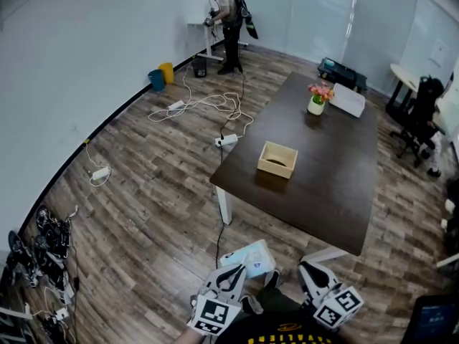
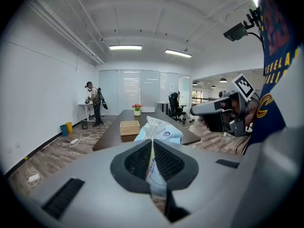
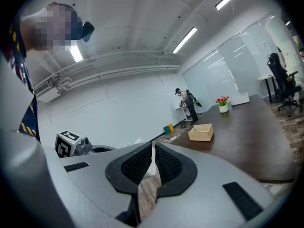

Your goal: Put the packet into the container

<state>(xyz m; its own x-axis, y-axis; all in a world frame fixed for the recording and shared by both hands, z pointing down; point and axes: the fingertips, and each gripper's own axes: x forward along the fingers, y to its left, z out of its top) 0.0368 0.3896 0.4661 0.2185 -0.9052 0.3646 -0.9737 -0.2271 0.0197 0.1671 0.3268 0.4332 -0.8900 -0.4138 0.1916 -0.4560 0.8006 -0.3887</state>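
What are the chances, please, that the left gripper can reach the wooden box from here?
Probably not yet: the left gripper, shut on the packet, is over the floor short of the table, and the wooden box sits well in on it. Nothing blocks the way.

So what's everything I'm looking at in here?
table: one, dark brown, mid-room
container: one, pale wood, on the table
vase of flowers: one, white, pink blooms, table's far end
bins: two, blue and yellow, by the far wall
cables: several, white, on the floor
person: one, at a far white desk
packet: one, pale blue-white, in the left tool
left tool: one, grey, shut on the packet
right tool: one, grey, shut, empty
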